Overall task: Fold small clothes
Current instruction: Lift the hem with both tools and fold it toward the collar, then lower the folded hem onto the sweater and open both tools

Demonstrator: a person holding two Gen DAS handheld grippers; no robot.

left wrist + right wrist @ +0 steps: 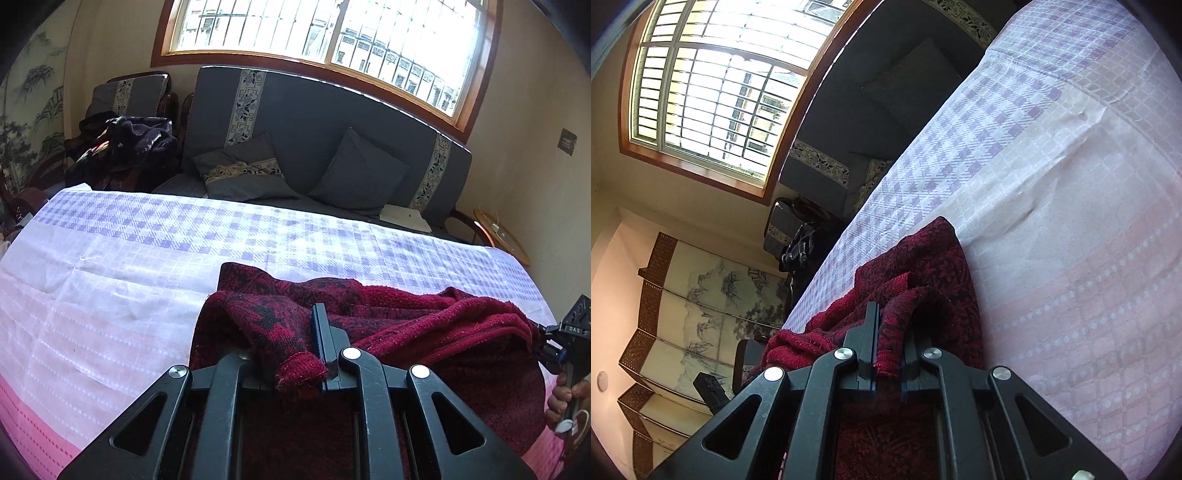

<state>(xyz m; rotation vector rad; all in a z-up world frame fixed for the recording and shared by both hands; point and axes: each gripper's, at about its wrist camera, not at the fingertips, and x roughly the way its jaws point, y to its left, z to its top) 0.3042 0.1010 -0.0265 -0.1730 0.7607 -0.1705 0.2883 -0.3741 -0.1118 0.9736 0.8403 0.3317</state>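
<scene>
A dark red knitted garment (388, 317) with a black pattern lies bunched on the checked tablecloth (147, 258). My left gripper (295, 347) is shut on a fold of the garment, which drapes over its left finger and hides it. In the right wrist view the same garment (934, 266) runs away from my right gripper (888, 339), which is shut on its edge. The right gripper also shows in the left wrist view (554, 343), at the garment's right end, held by a hand.
A grey sofa (314, 122) with cushions stands behind the table under a window. A pile of dark clothes (125, 144) lies on a chair at the left. A small round side table (498, 236) stands at the right. A folding screen (683, 295) stands by the wall.
</scene>
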